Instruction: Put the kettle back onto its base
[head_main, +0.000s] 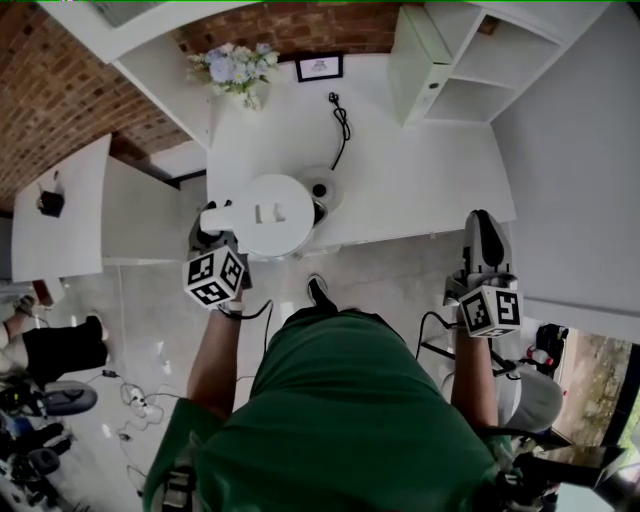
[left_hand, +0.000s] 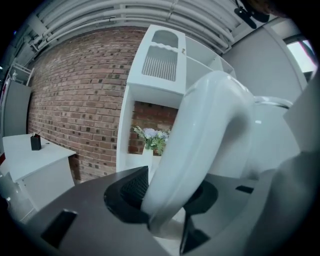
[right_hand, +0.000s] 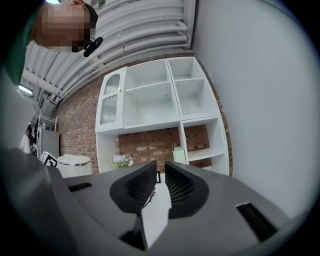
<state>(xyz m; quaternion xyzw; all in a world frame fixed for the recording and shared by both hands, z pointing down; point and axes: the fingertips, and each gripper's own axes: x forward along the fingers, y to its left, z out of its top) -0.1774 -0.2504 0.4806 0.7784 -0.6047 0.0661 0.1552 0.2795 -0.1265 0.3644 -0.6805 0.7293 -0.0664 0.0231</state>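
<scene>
White kettle (head_main: 272, 213), lid shut, contents hidden, clamped at its handle (left_hand: 200, 150) by the left gripper (head_main: 210, 233), over the counter's (head_main: 420, 170) front edge, partly covering the round base (head_main: 322, 188), not seated. Black cord (head_main: 340, 125) behind the base; flowers (head_main: 238, 68) and a small frame (head_main: 319, 67) at the back. Right gripper (head_main: 484, 240) well apart, jaws narrowly parted, holding nothing.

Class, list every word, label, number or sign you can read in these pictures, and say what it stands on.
No text is readable.
Framed card on the table: print too small to read.
Marker cubes on the left tool and right tool: square patterns only, no words.
Kettle: no label shows.
</scene>
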